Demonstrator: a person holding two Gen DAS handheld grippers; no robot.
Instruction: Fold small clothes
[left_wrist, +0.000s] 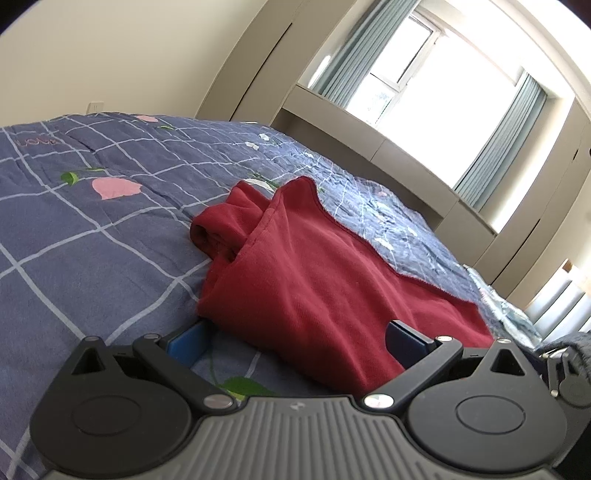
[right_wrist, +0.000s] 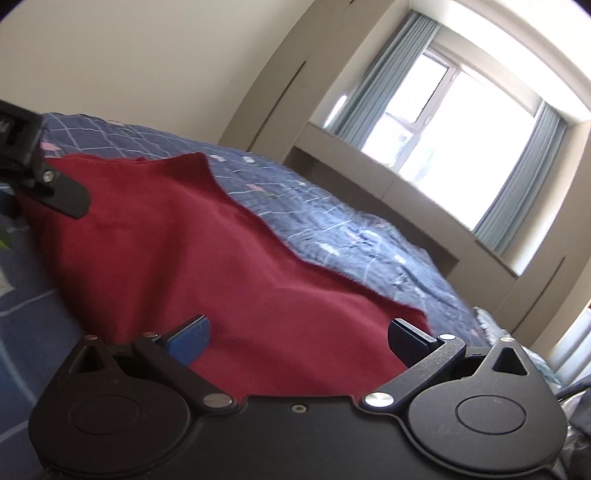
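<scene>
A dark red garment lies on the blue checked bedspread, folded over with a bunched sleeve at its far left end. My left gripper is open, low at the garment's near left corner; its blue fingers straddle the cloth edge. In the right wrist view the red garment fills the middle. My right gripper is open over the garment's near edge, with cloth lying between its fingers. The left gripper's body shows at the far left of that view, at the garment's left end.
The bedspread runs back toward a beige wall unit and a bright window with blue-grey curtains. A wall socket sits on the cream wall behind the bed. A dark strap with metal clips lies at the right.
</scene>
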